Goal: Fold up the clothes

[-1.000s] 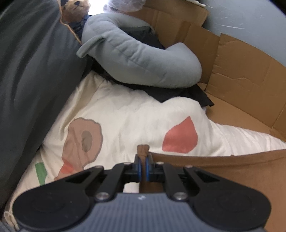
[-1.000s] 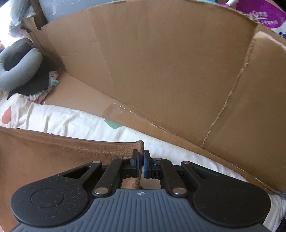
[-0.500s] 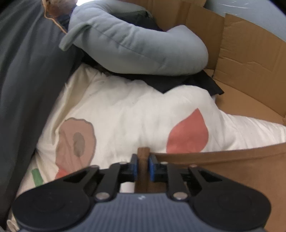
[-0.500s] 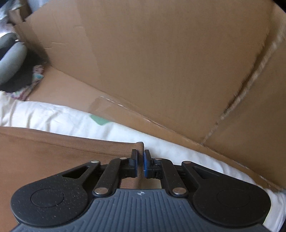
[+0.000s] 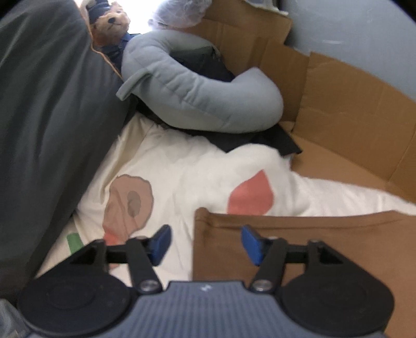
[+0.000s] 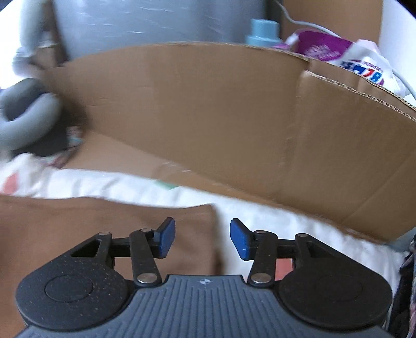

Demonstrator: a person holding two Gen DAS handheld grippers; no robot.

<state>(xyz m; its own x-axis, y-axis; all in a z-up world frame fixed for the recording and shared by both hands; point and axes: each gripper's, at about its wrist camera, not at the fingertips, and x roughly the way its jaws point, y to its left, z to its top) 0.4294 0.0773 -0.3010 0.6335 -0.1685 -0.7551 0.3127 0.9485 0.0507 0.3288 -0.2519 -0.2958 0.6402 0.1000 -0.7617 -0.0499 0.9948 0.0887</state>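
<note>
A teddy bear (image 5: 111, 23) sits behind a grey pillow (image 5: 197, 91); cardboard (image 6: 208, 109) walls the printed duvet (image 5: 182, 176).

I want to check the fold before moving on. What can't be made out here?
- Brown garment: near part hidden behind the left gripper body, left wrist view.
- Its other corner: motion-blurred, near part hidden behind the right gripper, right wrist view.
- Garment type, layer count: not readable.
</note>
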